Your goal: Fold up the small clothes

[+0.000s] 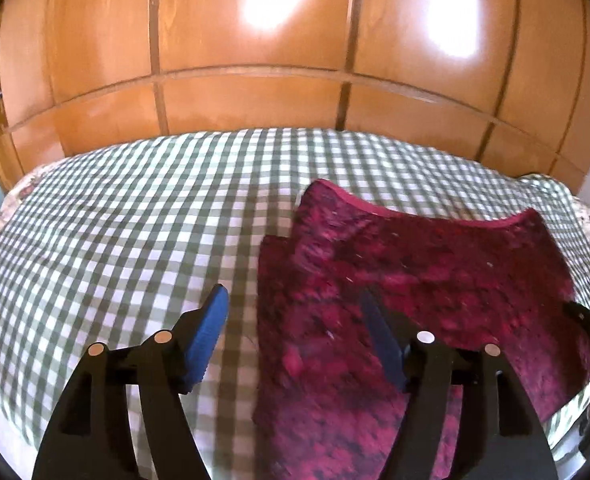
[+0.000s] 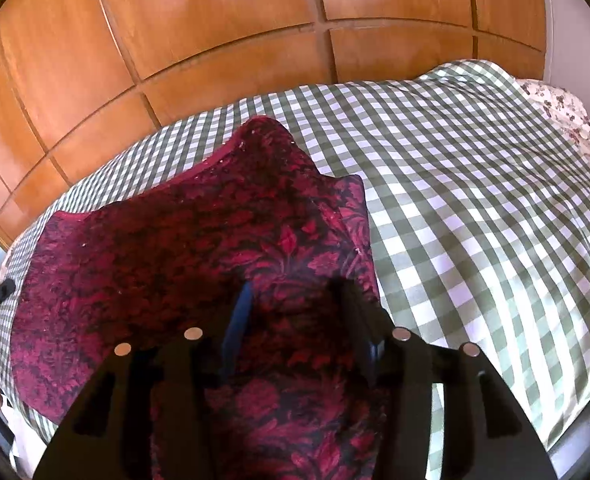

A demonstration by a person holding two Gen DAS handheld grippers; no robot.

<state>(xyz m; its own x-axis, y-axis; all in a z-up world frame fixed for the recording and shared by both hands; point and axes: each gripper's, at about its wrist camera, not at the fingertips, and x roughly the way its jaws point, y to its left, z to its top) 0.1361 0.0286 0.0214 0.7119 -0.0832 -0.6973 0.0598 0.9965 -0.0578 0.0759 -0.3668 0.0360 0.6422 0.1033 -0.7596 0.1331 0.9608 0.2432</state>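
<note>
I see the red patterned garment flat on the checked bed cover | my left tool wide, straddling its edge, empty | right tool parted above it, gripping nothing

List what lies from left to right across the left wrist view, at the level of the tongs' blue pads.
Checked bedcover → left blue pad → a strip of checked cover → dark red patterned garment with the right blue pad over it → tip of the other tongs at the right edge.

No legible text, label or number anywhere.
</note>
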